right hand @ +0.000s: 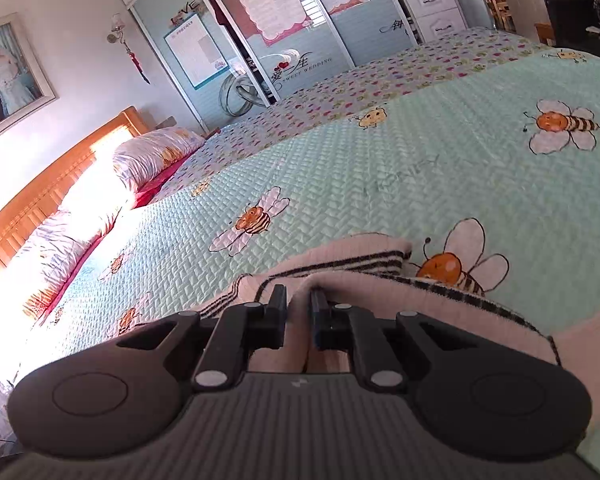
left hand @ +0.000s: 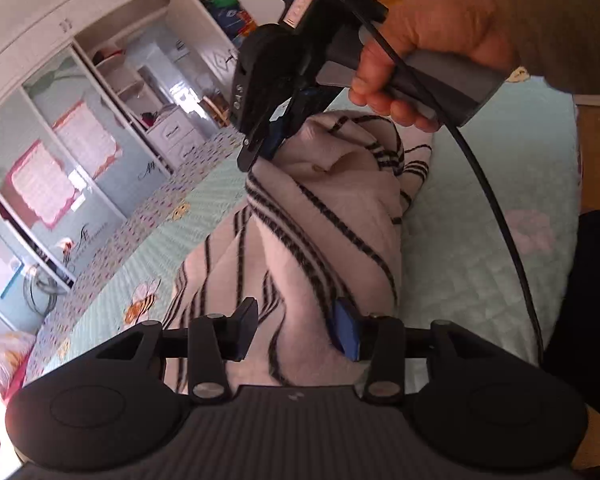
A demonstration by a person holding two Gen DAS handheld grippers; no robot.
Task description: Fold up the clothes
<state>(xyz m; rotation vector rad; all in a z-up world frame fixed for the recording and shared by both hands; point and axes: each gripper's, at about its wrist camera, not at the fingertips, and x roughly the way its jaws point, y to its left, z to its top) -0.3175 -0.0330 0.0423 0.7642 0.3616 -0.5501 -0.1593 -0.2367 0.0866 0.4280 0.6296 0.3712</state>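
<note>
I see the garment [left hand: 324, 216] as pale pinkish-cream with thin black stripes, single and in groups. The bedspread [right hand: 380, 184] is mint green, quilted, printed with orange-and-black striped bees with white wings; its far band [right hand: 380, 80] is white with small red, pink and green spots. My left gripper [left hand: 300, 330] is black, with one blue pad [left hand: 346, 334] on its fingers. The headboard [right hand: 40, 196] is orange wood, the pillows [right hand: 112, 184] pale floral with crimson edging.
</note>
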